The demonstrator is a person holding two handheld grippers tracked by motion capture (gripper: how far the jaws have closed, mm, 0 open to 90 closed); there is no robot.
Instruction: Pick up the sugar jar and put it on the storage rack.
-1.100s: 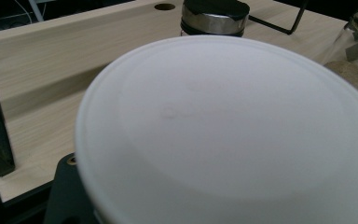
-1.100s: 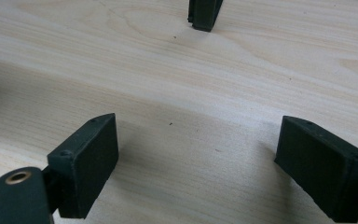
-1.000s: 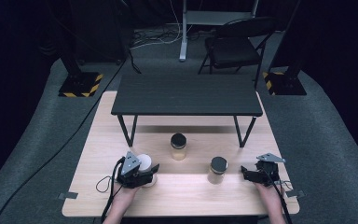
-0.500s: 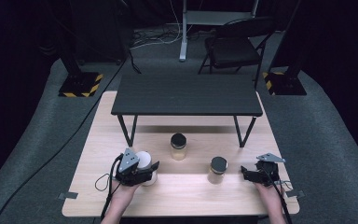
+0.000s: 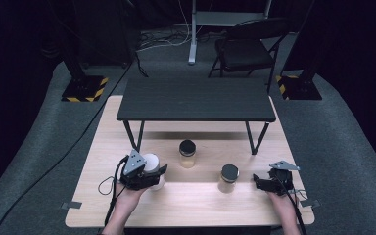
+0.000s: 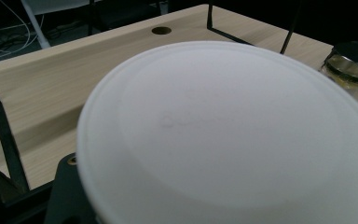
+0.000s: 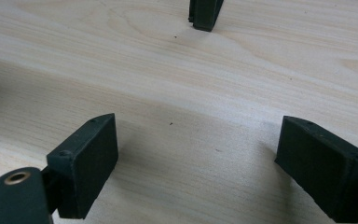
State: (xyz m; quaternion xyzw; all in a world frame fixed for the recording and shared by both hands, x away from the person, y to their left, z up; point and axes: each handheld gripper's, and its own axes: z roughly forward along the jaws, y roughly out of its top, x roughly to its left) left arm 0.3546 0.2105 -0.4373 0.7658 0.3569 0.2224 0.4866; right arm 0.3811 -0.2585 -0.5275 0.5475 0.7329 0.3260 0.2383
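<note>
A white-lidded round container [image 5: 151, 163] sits between the jaws of my left gripper [image 5: 156, 173], which is shut on it at the near left of the wooden table [image 5: 127, 208]. In the left gripper view its white lid [image 6: 223, 140] is so close that it hides the jaws. My right gripper [image 5: 258, 184] rests low at the near right, open; its two black pads [image 7: 86, 163] stand wide apart over bare wood with nothing between them [image 7: 196, 163].
Two black-lidded glass jars stand mid-table, one [image 5: 187, 152] toward the back and one [image 5: 229, 177] just left of my right gripper. A low black shelf on thin legs [image 5: 196, 100] spans the far half of the table. One jar [image 6: 354, 60] shows right of the lid.
My left gripper has risen a little with the white-lidded container in it. The right gripper and both jars have stayed put.
</note>
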